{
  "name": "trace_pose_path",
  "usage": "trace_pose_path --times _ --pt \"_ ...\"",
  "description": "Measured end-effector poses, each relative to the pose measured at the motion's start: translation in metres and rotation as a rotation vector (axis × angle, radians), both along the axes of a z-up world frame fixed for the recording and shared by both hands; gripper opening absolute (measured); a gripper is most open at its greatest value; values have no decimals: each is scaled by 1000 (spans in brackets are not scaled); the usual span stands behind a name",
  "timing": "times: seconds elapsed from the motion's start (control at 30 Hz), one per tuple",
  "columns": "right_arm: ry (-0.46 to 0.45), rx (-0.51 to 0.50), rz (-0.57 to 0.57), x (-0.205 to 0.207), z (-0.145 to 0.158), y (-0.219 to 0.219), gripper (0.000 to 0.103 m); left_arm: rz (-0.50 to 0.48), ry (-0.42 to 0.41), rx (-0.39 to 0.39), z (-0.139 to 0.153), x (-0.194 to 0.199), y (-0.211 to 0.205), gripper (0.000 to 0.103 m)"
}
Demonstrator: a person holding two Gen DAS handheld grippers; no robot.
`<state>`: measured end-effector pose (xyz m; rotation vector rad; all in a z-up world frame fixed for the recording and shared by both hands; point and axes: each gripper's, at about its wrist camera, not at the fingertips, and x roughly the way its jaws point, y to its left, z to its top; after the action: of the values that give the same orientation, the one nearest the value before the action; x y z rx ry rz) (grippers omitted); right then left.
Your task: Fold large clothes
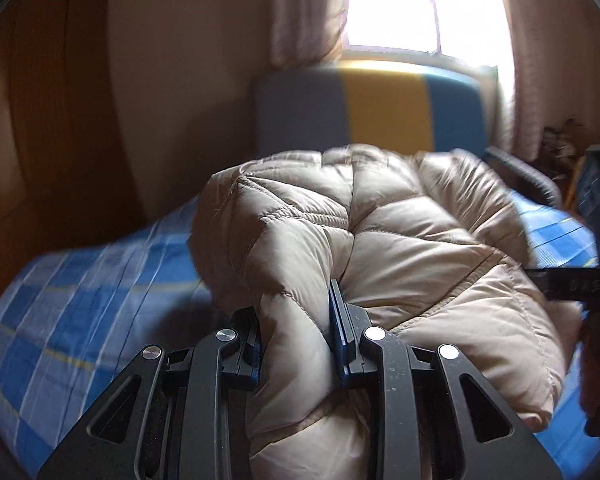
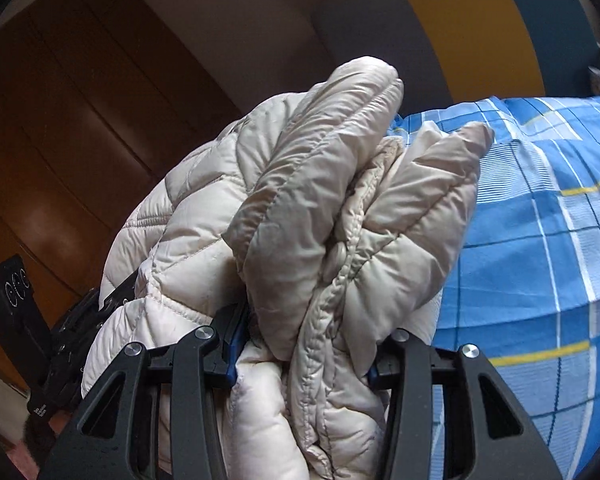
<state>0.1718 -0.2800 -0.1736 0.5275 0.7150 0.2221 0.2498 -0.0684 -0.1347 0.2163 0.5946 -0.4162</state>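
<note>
The left hand-held gripper (image 1: 296, 340) is clamped on a thick fold of the beige quilted puffer jacket (image 1: 380, 240), its blue-padded fingers (image 1: 337, 320) pressed into the padding on either side, so that one end of the bulky garment can be carried without the slippery shell sliding free. The right hand-held gripper (image 2: 304, 348) does the same at the other end: its jaws are closed on a bunched edge of the same jacket (image 2: 300, 220), where several padded layers and a stitched hem with a round button stack between the fingers. Holding both ends at once seems meant to keep the layers together while the jacket is doubled over.

Ahead of the left hand-held gripper the jacket bulges up and away in a rounded hump, and beyond and to both sides of it lies the blue-and-white checked bed sheet (image 1: 80, 312). The jacket looks partly lifted, though whether its far part rests on the bed cannot be told. In the right wrist view the jacket rises ahead and to the left, with the sheet (image 2: 540, 240) to the right.

Both grippers point roughly level across the bed toward the grey, yellow and blue striped headboard (image 1: 380, 108), the right one seemingly angled upward. The left gripper's black body shows far to the left in the right view, and the right's at the right edge of the left view, so the two sit side by side, near one another
</note>
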Motion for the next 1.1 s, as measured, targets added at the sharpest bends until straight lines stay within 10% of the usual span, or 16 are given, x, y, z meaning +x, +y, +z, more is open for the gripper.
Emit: trace_pose_path --times 0.33,0.5,0.67,0.8,1.1 --pt "120 -66 -65 17 -49 11 72 53 65 56 -55 -4 6 40" --pt "116 -58 -112 0 -30 -14 77 94 126 29 -33 -5 13 75" --pt "37 -201 -272 -29 17 -20 76 164 111 -33 -3 -5 20 81" --pt "14 -265 -242 0 43 -7 55 231 101 -32 16 21 10 84" --pt "126 -401 -168 87 13 23 46 267 135 64 -12 84 -22 89"
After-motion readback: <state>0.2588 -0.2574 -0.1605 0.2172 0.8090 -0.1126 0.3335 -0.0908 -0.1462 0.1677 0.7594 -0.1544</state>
